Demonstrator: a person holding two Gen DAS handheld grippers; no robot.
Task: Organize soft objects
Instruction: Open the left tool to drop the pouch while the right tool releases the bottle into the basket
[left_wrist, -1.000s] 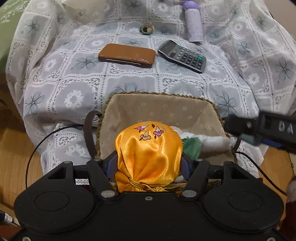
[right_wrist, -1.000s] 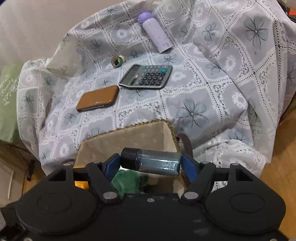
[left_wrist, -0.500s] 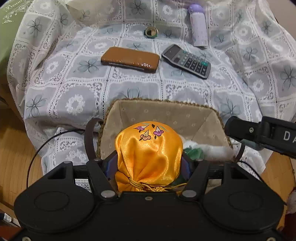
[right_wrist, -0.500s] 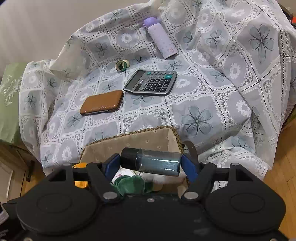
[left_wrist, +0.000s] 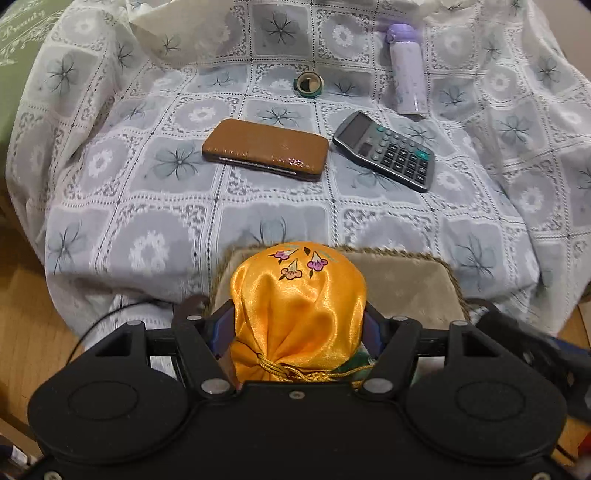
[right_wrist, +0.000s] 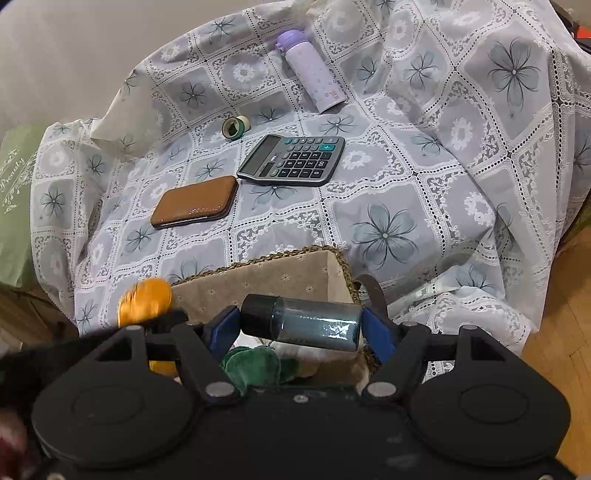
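Note:
My left gripper (left_wrist: 297, 326) is shut on an orange satin pouch (left_wrist: 297, 306) with embroidered flowers and holds it above the near side of a beige fabric-lined basket (left_wrist: 406, 284). The pouch also shows at the left in the right wrist view (right_wrist: 146, 301). My right gripper (right_wrist: 301, 326) is shut on a dark glass bottle (right_wrist: 306, 321) with a black cap, held sideways over the basket (right_wrist: 266, 282). A green plush item (right_wrist: 255, 367) and a white soft item lie inside the basket under the bottle.
On the flowered lace cloth (left_wrist: 147, 206) beyond the basket lie a brown case (left_wrist: 266, 149), a grey calculator (left_wrist: 386, 151), a tape roll (left_wrist: 309, 84) and a lilac flask (left_wrist: 406, 68). Wooden floor (right_wrist: 554, 332) shows on both sides.
Both grippers have risen and drawn back from the cloth with their loads. The basket has slid lower in both views and more of the cloth shows.

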